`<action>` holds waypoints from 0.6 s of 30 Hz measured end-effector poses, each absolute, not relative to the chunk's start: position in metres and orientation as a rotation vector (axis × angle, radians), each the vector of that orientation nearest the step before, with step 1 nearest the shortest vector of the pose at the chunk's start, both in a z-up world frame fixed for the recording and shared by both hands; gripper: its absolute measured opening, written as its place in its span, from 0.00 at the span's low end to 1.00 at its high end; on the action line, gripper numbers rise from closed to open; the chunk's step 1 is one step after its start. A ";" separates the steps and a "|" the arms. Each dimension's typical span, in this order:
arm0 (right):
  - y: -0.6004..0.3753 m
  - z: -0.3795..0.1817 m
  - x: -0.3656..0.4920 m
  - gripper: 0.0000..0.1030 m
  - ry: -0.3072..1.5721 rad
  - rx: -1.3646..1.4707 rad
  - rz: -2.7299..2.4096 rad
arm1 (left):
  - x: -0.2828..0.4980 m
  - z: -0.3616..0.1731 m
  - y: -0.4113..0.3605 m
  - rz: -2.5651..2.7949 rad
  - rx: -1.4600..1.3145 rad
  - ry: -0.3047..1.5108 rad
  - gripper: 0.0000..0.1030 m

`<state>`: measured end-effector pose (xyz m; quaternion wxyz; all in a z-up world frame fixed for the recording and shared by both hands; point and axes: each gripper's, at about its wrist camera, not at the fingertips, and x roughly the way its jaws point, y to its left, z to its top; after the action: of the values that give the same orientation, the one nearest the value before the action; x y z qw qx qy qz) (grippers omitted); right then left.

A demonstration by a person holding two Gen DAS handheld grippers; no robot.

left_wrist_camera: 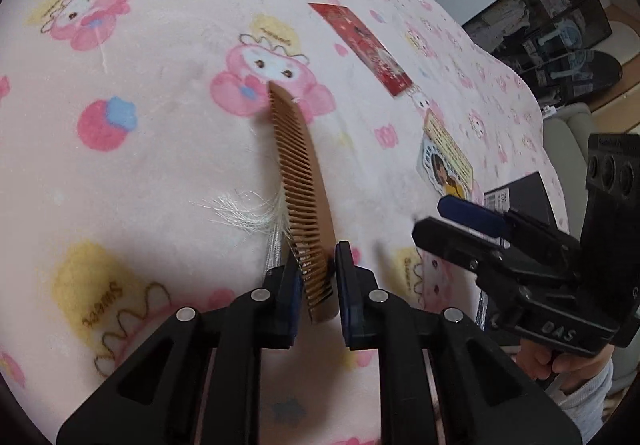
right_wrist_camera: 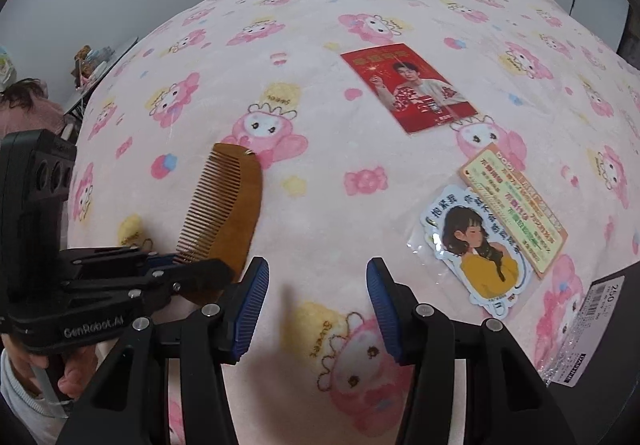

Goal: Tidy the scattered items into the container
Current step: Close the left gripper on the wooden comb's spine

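A brown wooden comb (left_wrist_camera: 304, 181) with a white tassel (left_wrist_camera: 244, 211) is gripped at its near end by my left gripper (left_wrist_camera: 316, 277), which is shut on it just above the pink cartoon-print blanket (left_wrist_camera: 140, 173). In the right wrist view the comb (right_wrist_camera: 228, 205) stands tilted at the left, held by the left gripper (right_wrist_camera: 192, 269). My right gripper (right_wrist_camera: 318, 301) is open and empty over the blanket (right_wrist_camera: 320, 205); it shows at the right of the left wrist view (left_wrist_camera: 460, 221). A red photo card (right_wrist_camera: 408, 87), a girl sticker (right_wrist_camera: 476, 245) and an orange-edged card (right_wrist_camera: 516, 205) lie on the blanket.
A dark box with a white barcode label (right_wrist_camera: 592, 329) sits at the right edge, also in the left wrist view (left_wrist_camera: 520, 193). The red card (left_wrist_camera: 360, 45) and the sticker (left_wrist_camera: 444, 161) lie beyond the comb. Shelves and furniture (left_wrist_camera: 560, 33) stand past the bed's edge.
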<state>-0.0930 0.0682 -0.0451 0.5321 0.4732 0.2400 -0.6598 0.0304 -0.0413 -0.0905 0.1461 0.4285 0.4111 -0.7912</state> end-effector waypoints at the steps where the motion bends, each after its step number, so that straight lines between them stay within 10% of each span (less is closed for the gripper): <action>1: 0.067 -0.047 -0.093 0.46 0.560 1.146 -1.555 | 0.031 -0.091 -0.041 -2.280 1.233 1.182 0.10; 18: 0.112 -0.041 -0.102 0.46 0.575 1.161 -1.706 | 0.030 -0.081 -0.009 -2.425 1.378 1.201 0.09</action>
<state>-0.1020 0.1120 -0.0410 0.4791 0.4756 0.2354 -0.6991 0.0295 -0.0089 -0.0809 0.0522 0.4530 0.3950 -0.7975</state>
